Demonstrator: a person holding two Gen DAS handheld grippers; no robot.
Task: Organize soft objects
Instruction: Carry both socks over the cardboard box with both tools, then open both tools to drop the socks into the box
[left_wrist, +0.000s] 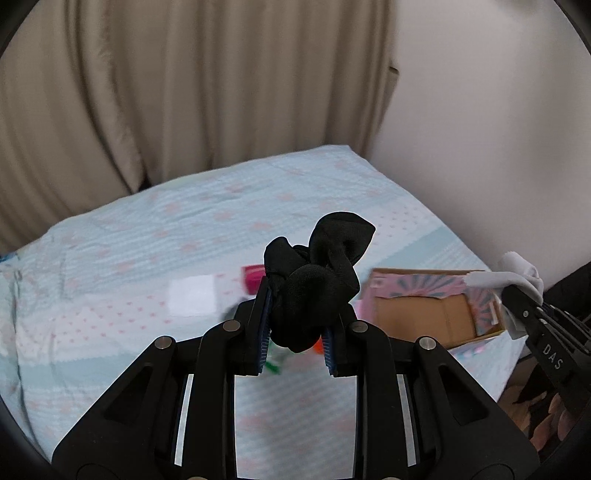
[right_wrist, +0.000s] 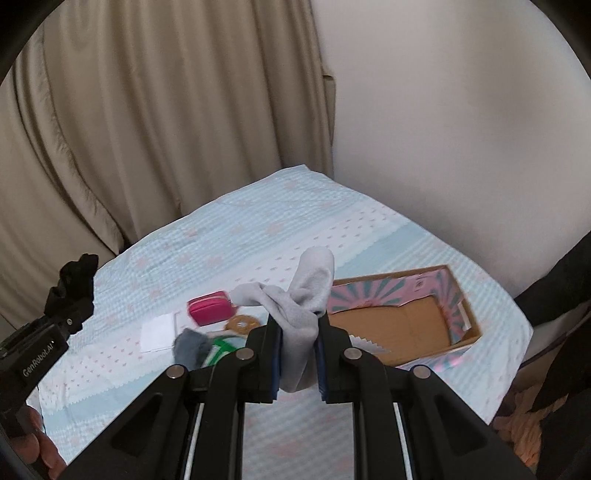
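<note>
Left wrist: jaws clamp black sock | right wrist: jaws clamp grey sock

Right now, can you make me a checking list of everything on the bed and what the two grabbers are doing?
Surface: bed cover, light blue with pink marks.
Job's things: black sock bunched in the left gripper; grey sock in the right gripper; open cardboard box with pink lining, no sock seen inside it.
Clutter: pink pouch, white paper, brown ring, dark grey soft thing, green and white item, partly hidden.
Grippers: both shut on their socks, held above the bed.
Cables: nothing seen.
Surroundings: beige curtain, pale wall.
</note>
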